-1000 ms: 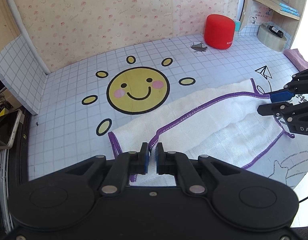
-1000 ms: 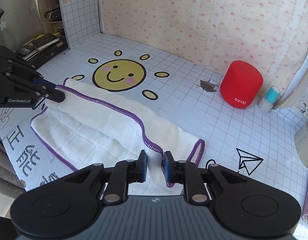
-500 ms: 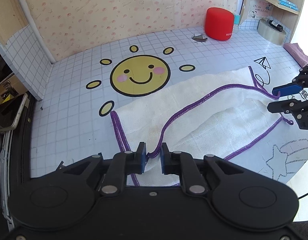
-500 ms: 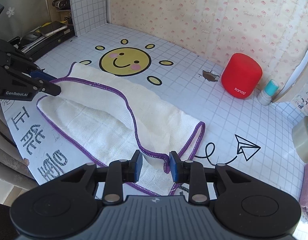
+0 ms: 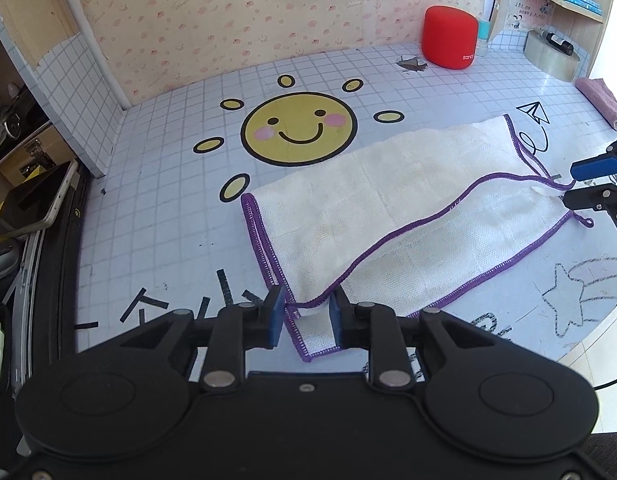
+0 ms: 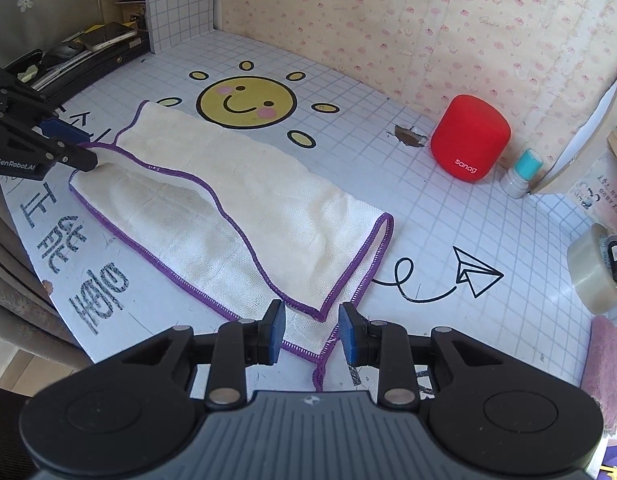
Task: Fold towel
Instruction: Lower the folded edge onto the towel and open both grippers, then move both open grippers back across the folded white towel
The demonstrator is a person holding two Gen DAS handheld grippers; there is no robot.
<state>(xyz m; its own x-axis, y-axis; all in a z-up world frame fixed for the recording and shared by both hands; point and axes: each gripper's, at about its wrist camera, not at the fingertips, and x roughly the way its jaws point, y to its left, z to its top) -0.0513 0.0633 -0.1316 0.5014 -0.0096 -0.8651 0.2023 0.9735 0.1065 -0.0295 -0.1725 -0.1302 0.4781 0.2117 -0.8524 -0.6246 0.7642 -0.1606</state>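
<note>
While my left gripper (image 5: 304,316) has just been opening, its blue pads now stand apart with the near-left corner of the cream, purple-hemmed cotton towel (image 5: 388,204) lying loose between them. That towel lies folded lengthwise on the white grid-printed table mat (image 5: 168,184), just below the yellow smiling sun print (image 5: 299,129). My right gripper (image 6: 311,330) has parted too, straddling the other corner, pads not pressing.

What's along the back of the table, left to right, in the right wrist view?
Sun drawing → torn spot in the mat → red speaker → small teal-capped bottle → tape roll.
</note>
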